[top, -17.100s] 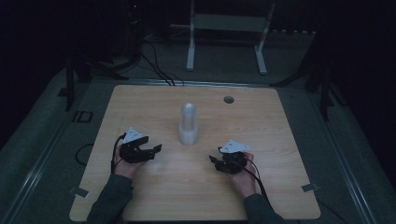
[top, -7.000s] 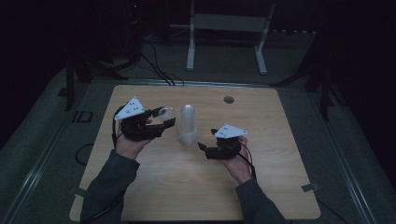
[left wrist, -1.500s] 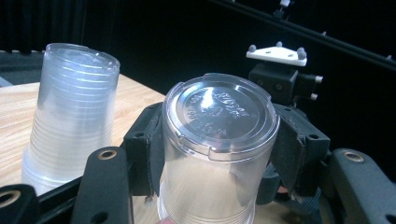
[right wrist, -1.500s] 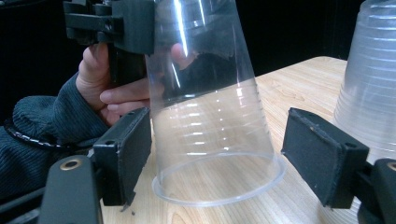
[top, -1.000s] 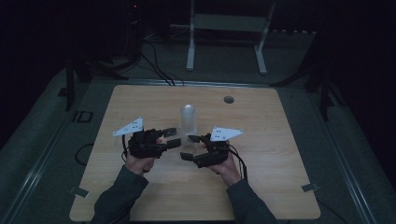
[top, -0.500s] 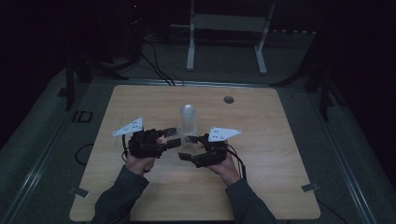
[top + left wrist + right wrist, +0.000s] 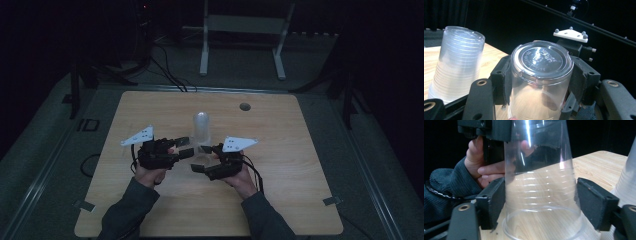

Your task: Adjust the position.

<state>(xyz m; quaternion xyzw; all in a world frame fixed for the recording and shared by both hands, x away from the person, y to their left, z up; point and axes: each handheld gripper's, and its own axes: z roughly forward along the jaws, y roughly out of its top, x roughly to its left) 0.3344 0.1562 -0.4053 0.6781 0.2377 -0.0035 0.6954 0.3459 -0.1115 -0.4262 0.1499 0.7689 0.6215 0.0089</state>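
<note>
Both grippers meet near the middle of the table (image 7: 150,200), just in front of the stack of cups (image 7: 201,127), around one clear upside-down cup (image 7: 539,82). The left gripper (image 7: 184,148) is clamped on the cup near its upturned base. The right gripper (image 7: 540,205) has its jaws either side of the wide rim end, just opening again, the right pad standing off the wall.
</note>
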